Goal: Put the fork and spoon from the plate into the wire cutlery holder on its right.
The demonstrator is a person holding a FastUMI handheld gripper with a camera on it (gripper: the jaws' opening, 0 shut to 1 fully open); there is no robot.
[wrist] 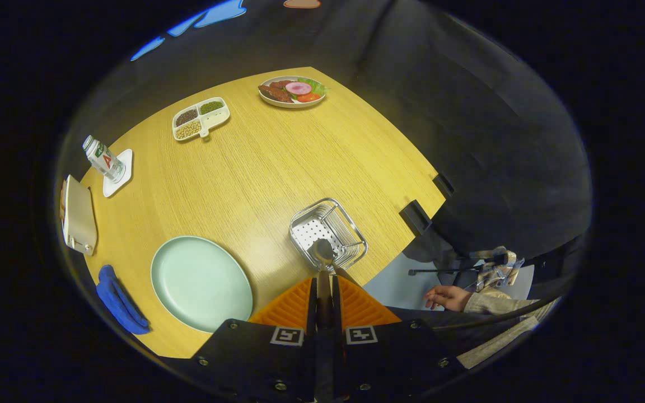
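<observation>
The gripper (323, 291) is clamped on a spoon (322, 254), the handle pinched between both fingers and the bowl just ahead of them, over the near rim of the wire cutlery holder (328, 230). The pale green plate (200, 282) (nothing on it) lies on the table (277, 162), beside the holder.

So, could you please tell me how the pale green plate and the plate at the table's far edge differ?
The pale green plate lies bare, left of the fingers; the far plate carries food slices and greens. The green one looks larger, being nearer, and sits beside the wire cutlery holder; the far one sits well beyond it. Both are round and rest flat on the wooden table.
</observation>
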